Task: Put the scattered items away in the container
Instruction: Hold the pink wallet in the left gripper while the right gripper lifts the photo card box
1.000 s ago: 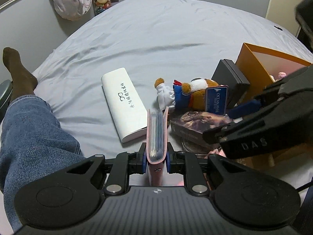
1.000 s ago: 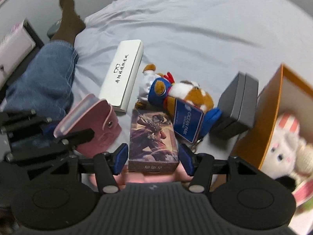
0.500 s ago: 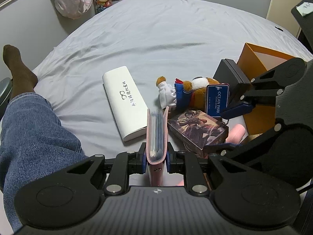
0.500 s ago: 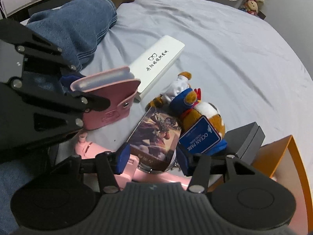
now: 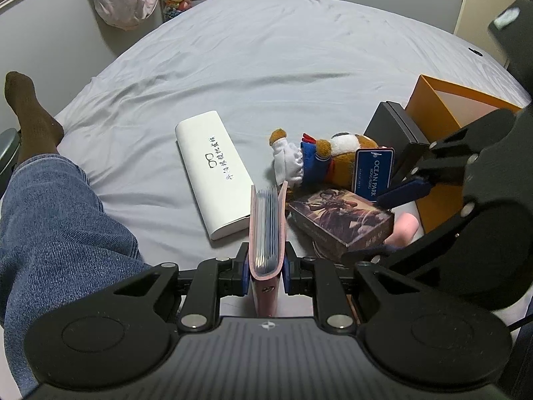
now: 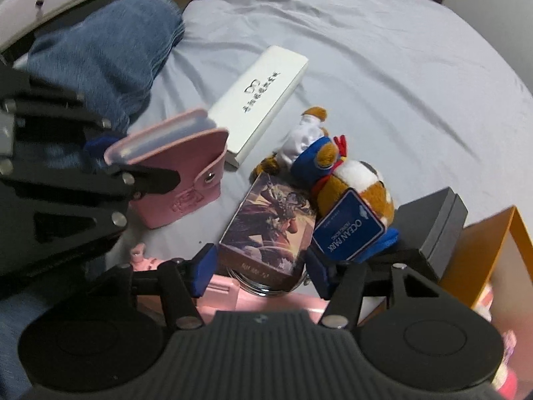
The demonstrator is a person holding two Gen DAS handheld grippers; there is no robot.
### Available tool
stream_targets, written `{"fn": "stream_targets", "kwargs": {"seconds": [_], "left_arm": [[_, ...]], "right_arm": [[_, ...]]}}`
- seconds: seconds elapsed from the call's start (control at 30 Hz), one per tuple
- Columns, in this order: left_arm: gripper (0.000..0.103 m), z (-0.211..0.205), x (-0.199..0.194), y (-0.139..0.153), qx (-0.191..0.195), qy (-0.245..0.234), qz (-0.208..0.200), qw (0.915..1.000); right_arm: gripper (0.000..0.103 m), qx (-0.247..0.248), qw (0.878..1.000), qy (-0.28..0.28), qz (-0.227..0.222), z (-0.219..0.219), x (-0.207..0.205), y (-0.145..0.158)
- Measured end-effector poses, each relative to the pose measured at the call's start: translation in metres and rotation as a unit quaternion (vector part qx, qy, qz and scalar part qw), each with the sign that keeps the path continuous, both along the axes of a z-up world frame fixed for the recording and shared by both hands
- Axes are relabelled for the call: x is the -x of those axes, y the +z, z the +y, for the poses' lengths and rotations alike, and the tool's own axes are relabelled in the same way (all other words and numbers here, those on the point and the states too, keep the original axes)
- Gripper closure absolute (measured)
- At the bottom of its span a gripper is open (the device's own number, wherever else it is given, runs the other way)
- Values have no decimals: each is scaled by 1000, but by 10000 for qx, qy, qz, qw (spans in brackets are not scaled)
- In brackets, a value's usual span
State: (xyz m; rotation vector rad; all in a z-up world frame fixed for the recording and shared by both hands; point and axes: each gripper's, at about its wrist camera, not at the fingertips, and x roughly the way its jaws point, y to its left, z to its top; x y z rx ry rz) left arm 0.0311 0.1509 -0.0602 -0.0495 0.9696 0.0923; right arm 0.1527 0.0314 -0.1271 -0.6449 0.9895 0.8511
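My left gripper [image 5: 266, 271] is shut on a pink card holder [image 5: 266, 230], held upright above the bed; it also shows in the right wrist view [image 6: 176, 180]. My right gripper [image 6: 260, 271] is open, its fingers either side of a picture-printed card box [image 6: 269, 230], seen too in the left wrist view [image 5: 339, 223]. Beyond lie a plush toy with a blue Ocean Park tag [image 5: 333, 163], a white glasses case [image 5: 213, 173] and a dark grey box [image 5: 396, 133]. The orange container [image 5: 443, 106] stands at the right.
A jeans-clad leg [image 5: 50, 226] lies at the left on the grey bed sheet [image 5: 283, 60]. A pink object [image 6: 226, 300] and a round metal item sit under the card box. Plush toys lie inside the orange container [image 6: 473, 253].
My right gripper has swung and closed in around the card box, with the box now between its open fingers. My left gripper holds the card holder nearly still.
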Motion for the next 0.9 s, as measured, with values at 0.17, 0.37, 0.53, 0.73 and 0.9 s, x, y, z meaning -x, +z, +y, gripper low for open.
{"fn": "stream_targets", "kwargs": {"seconds": [0.17,0.37,0.53,0.73,0.9], "left_arm": [[82,2,-1,0,44,43,3,10000],[82,5,-2,-1,56,29,7,10000],[82,4,-2,0,44,30,6,10000],[82,3,-1,0,57,7,-5,10000],[82,7,-1,0,132,33,17,9999]], "right_arm": [[42,-339,9975,-378,487,-7,-15,11],[49,-443,9962,-667,329,-11,-23,18],[58,-16,9993,-226,-282,-3,-16,15],[60,-85,9991,363,-219,3,-7,13],[47,92,9880,1472,-464,19,17,1]]}}
